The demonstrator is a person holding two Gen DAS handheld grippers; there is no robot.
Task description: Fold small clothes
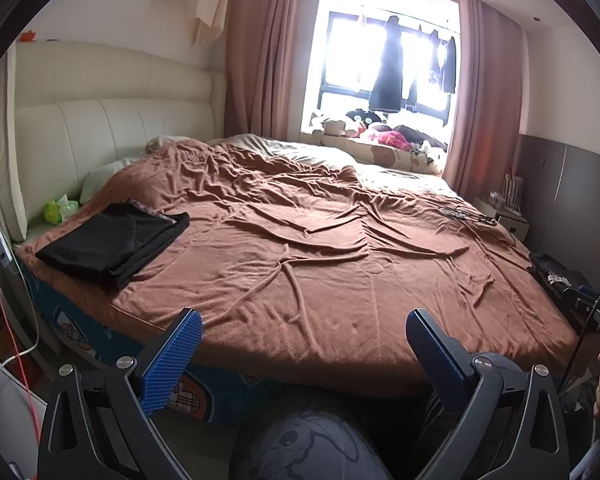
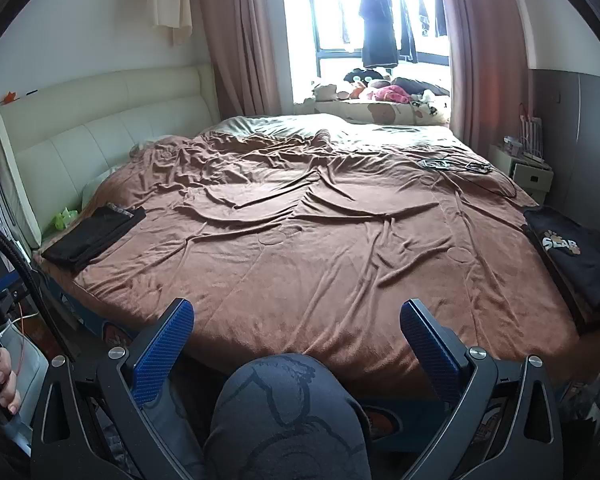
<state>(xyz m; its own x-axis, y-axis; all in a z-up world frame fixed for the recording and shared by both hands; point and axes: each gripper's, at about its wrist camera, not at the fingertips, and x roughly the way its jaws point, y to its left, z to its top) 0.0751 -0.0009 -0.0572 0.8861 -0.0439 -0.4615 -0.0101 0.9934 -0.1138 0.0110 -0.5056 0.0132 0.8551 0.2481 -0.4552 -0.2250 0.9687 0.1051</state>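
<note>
Covering the bed is a rumpled brown blanket (image 2: 300,240), with a cream headboard (image 2: 80,128) to the left and a bright curtained window (image 2: 376,20) beyond. A folded black garment (image 2: 96,236) lies near the headboard, and a stack of dark printed clothes (image 2: 576,256) sits at the bed's right edge. The left gripper (image 1: 303,322) and right gripper (image 2: 296,312) both hang over the near edge, jaws spread wide, holding nothing.

Two dark garments at opposite edges of the bed

A black garment folded into a flat rectangle (image 1: 114,242) lies at the left edge, near the headboard. A second black folded garment printed with pale "SLAB" lettering (image 2: 576,258) lies at the right edge, well apart from the first.
</note>
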